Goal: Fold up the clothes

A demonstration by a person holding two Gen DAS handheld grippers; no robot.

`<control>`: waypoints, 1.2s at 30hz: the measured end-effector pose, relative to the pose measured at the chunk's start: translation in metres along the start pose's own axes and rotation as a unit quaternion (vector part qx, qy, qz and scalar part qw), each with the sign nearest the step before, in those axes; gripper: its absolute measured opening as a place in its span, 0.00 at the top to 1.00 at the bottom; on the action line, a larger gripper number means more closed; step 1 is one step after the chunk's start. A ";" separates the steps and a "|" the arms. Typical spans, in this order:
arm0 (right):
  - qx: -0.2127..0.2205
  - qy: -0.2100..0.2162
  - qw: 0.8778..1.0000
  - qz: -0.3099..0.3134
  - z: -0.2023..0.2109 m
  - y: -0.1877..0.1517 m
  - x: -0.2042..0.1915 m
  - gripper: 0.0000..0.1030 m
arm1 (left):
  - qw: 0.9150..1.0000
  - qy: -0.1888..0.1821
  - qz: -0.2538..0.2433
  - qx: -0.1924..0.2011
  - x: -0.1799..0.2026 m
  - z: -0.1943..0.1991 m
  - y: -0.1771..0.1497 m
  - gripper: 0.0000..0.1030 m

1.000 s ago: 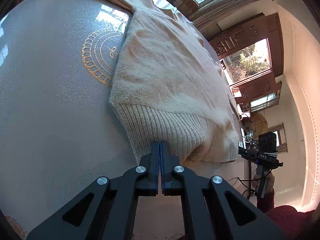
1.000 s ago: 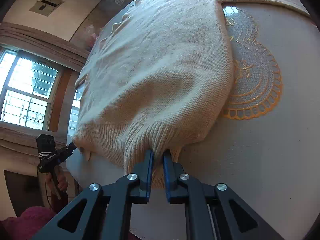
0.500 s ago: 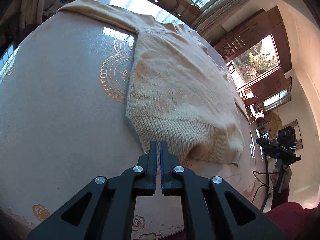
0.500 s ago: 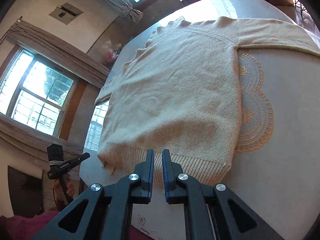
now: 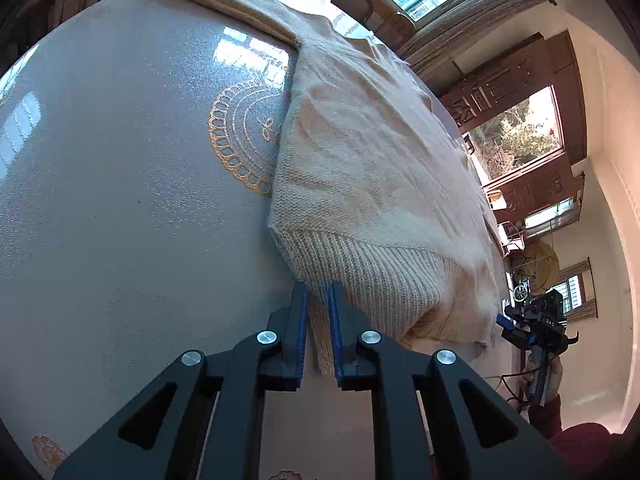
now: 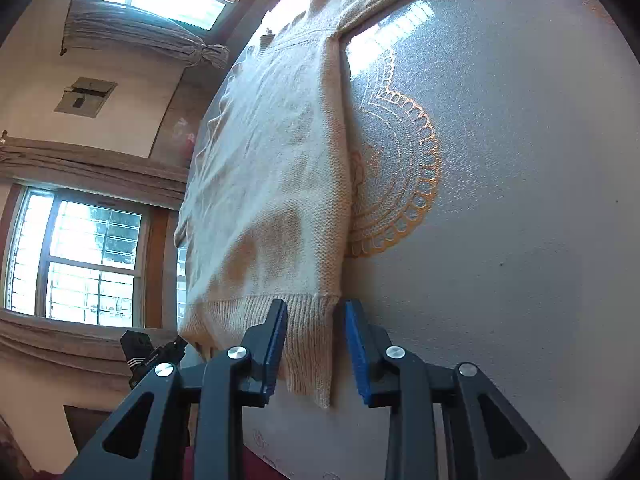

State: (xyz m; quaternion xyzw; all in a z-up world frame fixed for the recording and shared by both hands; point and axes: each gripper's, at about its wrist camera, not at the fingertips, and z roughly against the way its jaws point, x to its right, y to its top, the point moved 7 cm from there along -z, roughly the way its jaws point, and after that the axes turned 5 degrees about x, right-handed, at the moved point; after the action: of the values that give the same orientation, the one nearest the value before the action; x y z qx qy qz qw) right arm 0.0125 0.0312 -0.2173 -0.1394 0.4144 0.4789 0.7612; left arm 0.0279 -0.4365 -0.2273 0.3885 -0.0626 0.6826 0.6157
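A beige knit sweater point(image 5: 380, 184) lies spread on the grey table point(image 5: 120, 200), ribbed hem toward me and one sleeve stretched out at the far edge. My left gripper point(image 5: 317, 292) is at the hem's left corner. Its jaws are opening, and a strip of ribbing lies loose between the blue pads. In the right wrist view the sweater point(image 6: 272, 184) lies flat, and my right gripper point(image 6: 316, 308) straddles the hem's right corner. These jaws are opening too, wide apart, and the pads are clear of the ribbing between them.
A gold lace medallion point(image 5: 240, 140) is printed on the tabletop point(image 6: 520, 200) and runs partly under the sweater. Each wrist view shows the other hand-held gripper at the table's near edge: the right gripper point(image 5: 536, 328) and the left gripper point(image 6: 152, 354). Windows, curtains and wooden doors stand behind.
Both grippers' jaws have parted from shut, the right one much wider. The hem, bunched and lifted a second ago, now lies flat on the table. The right gripper has shifted to the hem's right corner.
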 end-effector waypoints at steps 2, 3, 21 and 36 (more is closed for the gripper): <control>-0.009 0.004 1.000 0.007 -0.007 -0.001 -0.002 0.67 | 1.000 -0.008 -0.009 -0.003 0.005 -0.003 -0.003 0.89; -0.013 0.006 1.000 0.011 -0.010 -0.001 -0.004 0.67 | 1.000 -0.012 -0.013 -0.005 0.007 -0.004 -0.005 0.88; -0.049 -0.075 0.976 0.198 -0.067 -0.003 -0.059 0.71 | 0.998 0.024 -0.066 0.005 0.023 -0.018 0.014 0.75; 0.050 0.105 0.988 0.101 0.020 0.006 -0.109 0.92 | 0.992 -0.013 -0.121 0.034 0.067 0.043 0.017 0.94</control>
State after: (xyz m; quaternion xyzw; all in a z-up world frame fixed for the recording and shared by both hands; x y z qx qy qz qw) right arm -0.0045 -0.0206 -0.1208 -0.1081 0.5278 0.5142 0.6673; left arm 0.0365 -0.4113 -0.1502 0.4230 -0.0001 0.5994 0.6795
